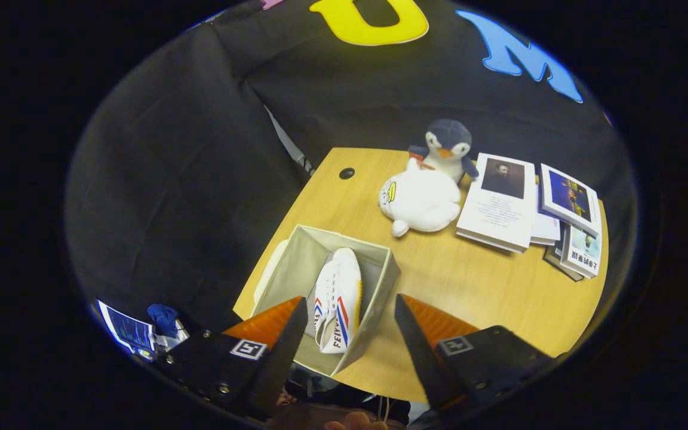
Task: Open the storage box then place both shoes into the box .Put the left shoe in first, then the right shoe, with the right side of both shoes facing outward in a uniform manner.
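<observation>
You see a white shoe (337, 298) with red and blue stripes, a beige storage box (287, 269), a pale wood table (469, 286), a white plush (421, 200), a grey-and-white penguin (447, 146).

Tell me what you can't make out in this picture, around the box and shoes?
- Storage box: whether a second shoe sits behind the white shoe; its near wall hides the bottom.
- Lid: the pale piece beside the box is mostly hidden.
- Gripper, open: one finger covers the box's corner.

Penguin plush (448, 146), white plush (421, 200), books (502, 200) on desk (475, 286).
</observation>
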`<control>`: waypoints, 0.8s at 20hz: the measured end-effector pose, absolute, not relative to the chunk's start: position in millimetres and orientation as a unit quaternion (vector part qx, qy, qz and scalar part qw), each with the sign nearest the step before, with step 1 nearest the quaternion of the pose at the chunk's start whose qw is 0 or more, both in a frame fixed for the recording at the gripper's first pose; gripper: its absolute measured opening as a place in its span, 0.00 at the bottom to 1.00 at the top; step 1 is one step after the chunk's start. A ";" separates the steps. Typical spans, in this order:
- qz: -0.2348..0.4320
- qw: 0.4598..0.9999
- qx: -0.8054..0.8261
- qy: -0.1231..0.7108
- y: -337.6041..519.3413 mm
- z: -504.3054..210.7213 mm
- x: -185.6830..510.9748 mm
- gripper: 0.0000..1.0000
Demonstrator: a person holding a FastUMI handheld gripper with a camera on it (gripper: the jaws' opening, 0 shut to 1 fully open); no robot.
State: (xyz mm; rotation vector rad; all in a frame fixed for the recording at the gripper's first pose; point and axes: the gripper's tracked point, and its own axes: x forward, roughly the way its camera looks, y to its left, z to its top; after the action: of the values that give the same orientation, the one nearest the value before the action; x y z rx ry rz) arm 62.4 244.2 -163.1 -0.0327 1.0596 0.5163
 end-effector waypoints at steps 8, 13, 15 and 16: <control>0.152 0.936 -0.011 0.316 155.1 -91.8 86.7 0.96; 0.103 0.982 0.002 0.158 110.7 -20.2 84.0 0.96; 0.092 0.989 0.013 0.113 98.3 5.6 77.7 0.96; 0.082 0.992 0.011 0.094 90.4 17.2 74.2 0.96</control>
State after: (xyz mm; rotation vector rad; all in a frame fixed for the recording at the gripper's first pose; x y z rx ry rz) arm 74.2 90.4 17.2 0.0211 0.1877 0.1642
